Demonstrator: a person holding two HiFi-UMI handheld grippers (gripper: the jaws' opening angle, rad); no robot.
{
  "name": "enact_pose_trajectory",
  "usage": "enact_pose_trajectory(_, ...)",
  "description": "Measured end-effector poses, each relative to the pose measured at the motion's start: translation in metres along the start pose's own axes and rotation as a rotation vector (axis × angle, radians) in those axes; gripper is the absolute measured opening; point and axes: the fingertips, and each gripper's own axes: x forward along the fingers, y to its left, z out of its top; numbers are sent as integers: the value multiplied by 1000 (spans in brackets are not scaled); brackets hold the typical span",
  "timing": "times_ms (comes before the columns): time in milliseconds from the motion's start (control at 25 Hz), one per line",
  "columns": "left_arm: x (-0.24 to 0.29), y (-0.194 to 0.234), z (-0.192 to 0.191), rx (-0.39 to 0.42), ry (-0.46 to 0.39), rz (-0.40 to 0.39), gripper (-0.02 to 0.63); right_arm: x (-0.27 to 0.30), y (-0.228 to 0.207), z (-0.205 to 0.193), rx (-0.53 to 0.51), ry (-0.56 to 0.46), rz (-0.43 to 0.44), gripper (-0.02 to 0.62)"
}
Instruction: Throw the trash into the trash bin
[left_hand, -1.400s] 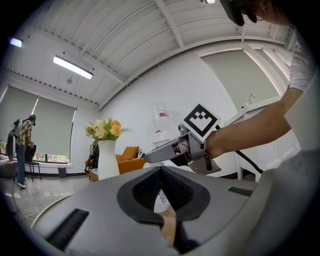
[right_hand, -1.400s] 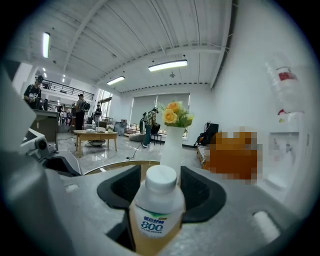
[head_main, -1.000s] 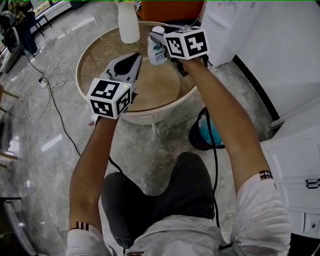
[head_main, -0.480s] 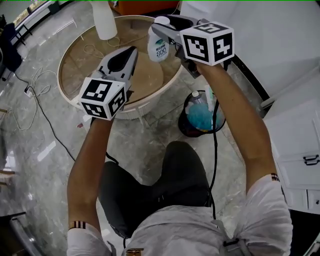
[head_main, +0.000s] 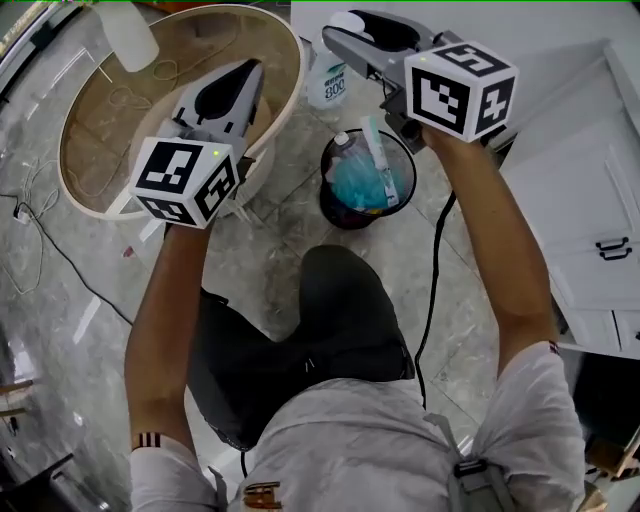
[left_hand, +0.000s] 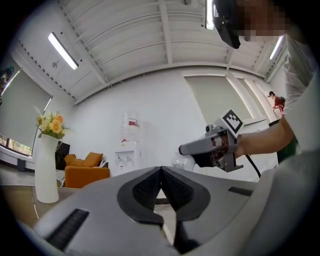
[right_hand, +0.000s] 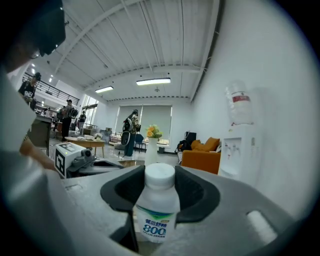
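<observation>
Marble floor (head_main: 275, 245), trash bin (head_main: 345, 221), gripped bottle (head_main: 328, 86)

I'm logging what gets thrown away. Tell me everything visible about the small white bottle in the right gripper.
The small white plastic bottle has a white cap and a label with a green band and blue 800 print. It looks opaque. It hangs roughly upright in the air, clamped below its cap by the jaws of the right gripper. It shows beside the far rim of the black round trash bin, not inside it.
</observation>
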Motion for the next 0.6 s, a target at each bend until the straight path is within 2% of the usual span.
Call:
enact_pose_trajectory(280, 20, -60, -17, -28, -10, -94, -2, -62, -11, -87, 70, 103, -83, 186)
enact_pose_trajectory(600, 39, -98, -49, -69, 18, -154, -2, -84, -5, -162, 105, 202, -131, 186)
